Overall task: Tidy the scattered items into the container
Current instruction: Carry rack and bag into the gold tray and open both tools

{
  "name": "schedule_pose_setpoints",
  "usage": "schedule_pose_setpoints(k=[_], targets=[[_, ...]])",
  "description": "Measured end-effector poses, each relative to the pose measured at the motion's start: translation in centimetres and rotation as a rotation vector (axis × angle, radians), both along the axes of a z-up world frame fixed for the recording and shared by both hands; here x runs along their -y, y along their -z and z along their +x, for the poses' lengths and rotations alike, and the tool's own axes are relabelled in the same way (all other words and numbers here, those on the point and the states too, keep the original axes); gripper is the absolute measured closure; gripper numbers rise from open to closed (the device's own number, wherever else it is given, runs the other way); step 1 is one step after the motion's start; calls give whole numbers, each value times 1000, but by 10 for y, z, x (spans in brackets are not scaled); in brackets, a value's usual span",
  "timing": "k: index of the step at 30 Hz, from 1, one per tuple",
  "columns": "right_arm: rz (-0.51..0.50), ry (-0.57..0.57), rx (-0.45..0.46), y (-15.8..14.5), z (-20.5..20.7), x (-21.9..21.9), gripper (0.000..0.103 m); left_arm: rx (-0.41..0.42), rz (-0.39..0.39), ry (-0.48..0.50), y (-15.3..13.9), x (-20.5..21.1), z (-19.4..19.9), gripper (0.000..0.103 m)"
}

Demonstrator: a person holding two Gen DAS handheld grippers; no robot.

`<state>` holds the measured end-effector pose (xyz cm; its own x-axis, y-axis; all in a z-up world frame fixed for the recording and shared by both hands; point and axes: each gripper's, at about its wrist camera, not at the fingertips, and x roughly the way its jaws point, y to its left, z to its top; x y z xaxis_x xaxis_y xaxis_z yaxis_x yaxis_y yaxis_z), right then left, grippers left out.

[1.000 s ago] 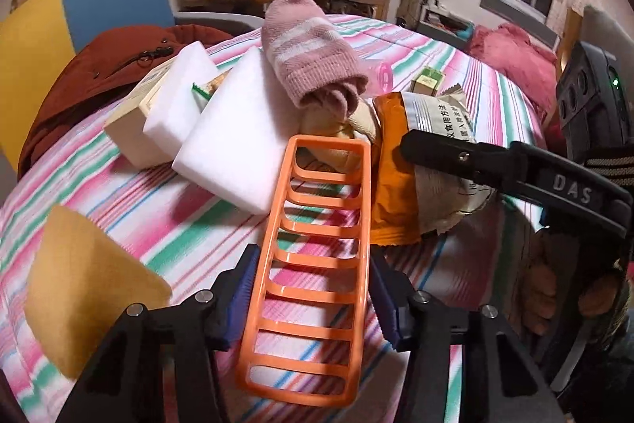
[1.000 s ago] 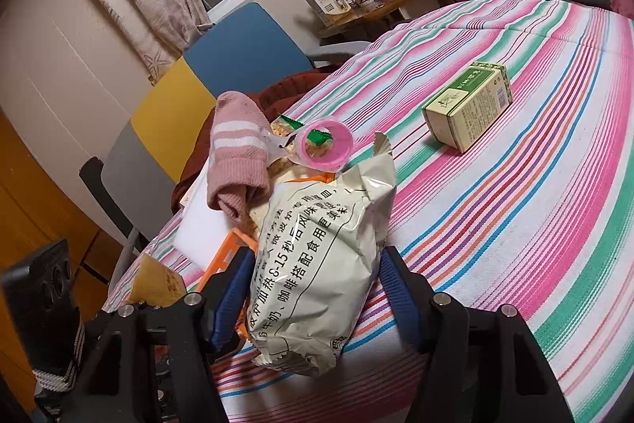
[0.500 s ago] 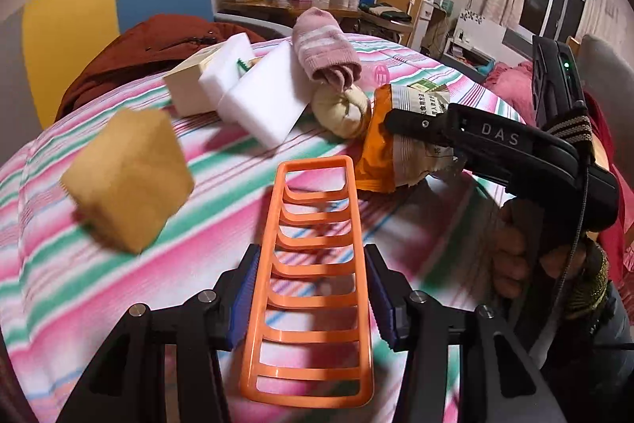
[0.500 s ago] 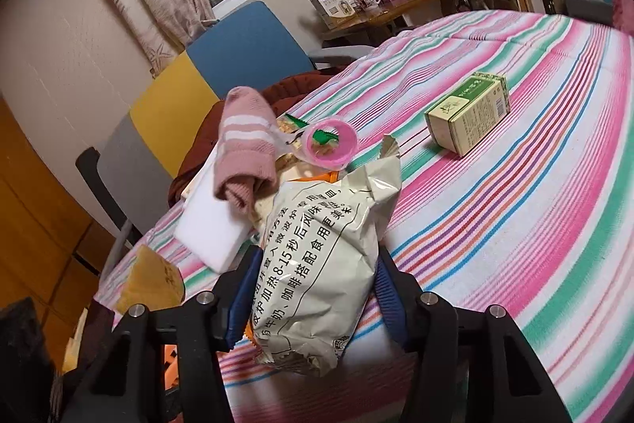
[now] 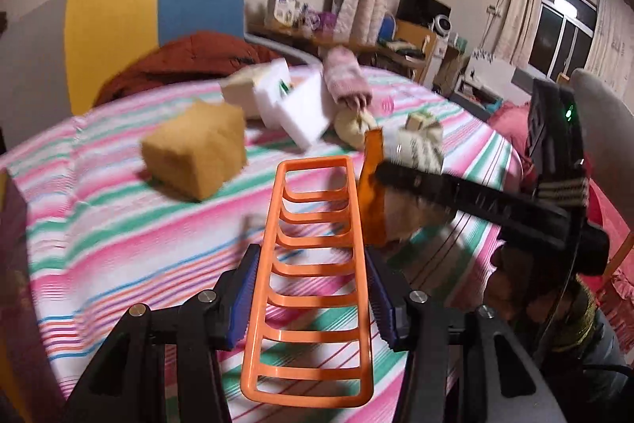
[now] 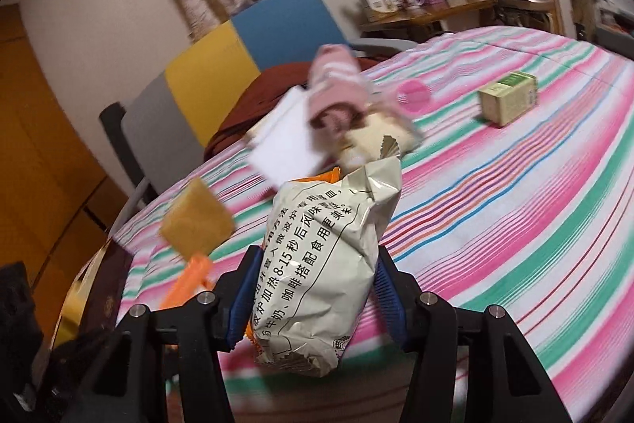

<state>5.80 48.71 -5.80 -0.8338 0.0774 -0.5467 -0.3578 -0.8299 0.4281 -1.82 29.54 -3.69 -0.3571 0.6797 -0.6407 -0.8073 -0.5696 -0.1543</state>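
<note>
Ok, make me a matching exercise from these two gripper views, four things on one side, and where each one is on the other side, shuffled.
Things:
1. orange rack
2. printed snack bag
3. green box
4. tan sponge

Places:
A. alone on the striped cloth, far right
B. between the left gripper pads
C. between the right gripper pads
D. on the cloth, left of the rack

Pairs: 1-B, 2-C, 3-A, 4-D

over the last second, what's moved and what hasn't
Both grippers have pulled back from the pile with their loads. The left gripper kept its jaws on the orange rack. The right gripper closed its jaws on the snack bag and carried it back. The sock, white foam block, yellow sponge and green box stayed put on the striped cloth.
</note>
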Motion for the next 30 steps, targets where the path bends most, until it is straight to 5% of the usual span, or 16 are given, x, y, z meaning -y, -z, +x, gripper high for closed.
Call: schedule_pose_setpoints(k=[20,30], targets=[[122,-373,-22,-44,-49,145,47,-27,136,-352,-41,171,-23,52],[177,-587,-46,-62,-83,230,47,51,84,-571,-33,254,-77,52]])
